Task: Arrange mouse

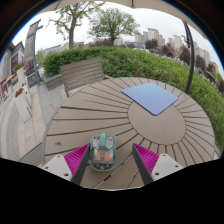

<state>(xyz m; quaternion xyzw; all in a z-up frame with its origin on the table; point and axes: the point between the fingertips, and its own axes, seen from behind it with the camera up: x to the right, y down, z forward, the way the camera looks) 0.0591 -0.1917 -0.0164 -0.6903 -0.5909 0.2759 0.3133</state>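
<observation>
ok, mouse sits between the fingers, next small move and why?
Probably close the gripper on the mouse: it rests on the round wooden table between the open fingers, with gaps either side. The blue mouse pad beyond looks like the likely destination.

Gripper (104, 158) is pointing forward, level; both fingers (76, 160) are standing spread wide apart, magenta pads facing inward, not pressing on anything.
</observation>
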